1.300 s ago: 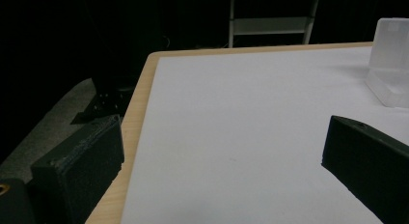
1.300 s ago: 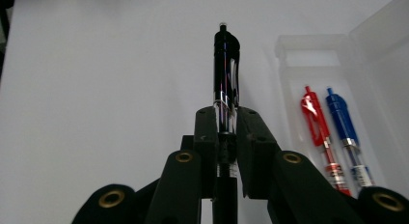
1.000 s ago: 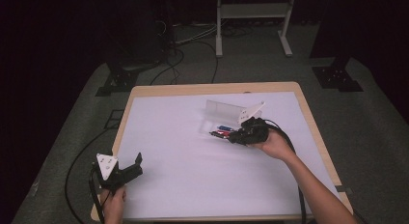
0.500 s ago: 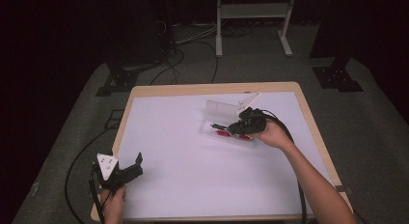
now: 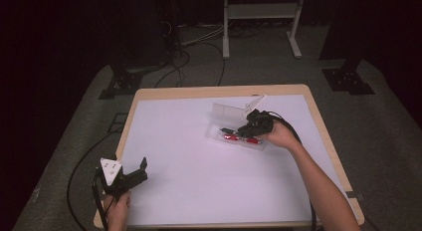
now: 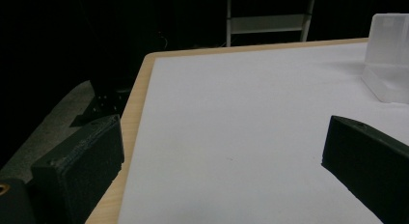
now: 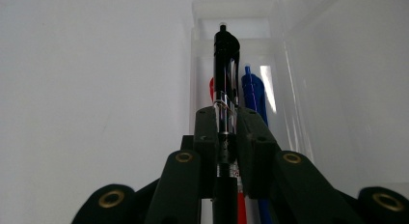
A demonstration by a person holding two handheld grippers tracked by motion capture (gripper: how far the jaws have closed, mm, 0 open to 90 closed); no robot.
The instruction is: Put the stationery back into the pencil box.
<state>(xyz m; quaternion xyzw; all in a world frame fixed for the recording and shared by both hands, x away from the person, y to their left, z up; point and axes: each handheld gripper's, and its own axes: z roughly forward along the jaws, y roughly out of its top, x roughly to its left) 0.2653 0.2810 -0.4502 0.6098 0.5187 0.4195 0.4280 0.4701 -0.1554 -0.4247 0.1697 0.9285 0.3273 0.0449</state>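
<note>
Since a second ago right gripper (image 7: 225, 132), clamped on black pen (image 7: 225, 64), has carried it over the clear case (image 5: 234, 136) beside red and blue pens; next, lower and release; left gripper (image 5: 137, 173) idle, jaws wide.

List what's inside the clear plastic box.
In the clear plastic box lie a blue pen and a red pen. The right hand-held gripper holds a black pen over them, hiding most of the red pen and anything under it.
</note>
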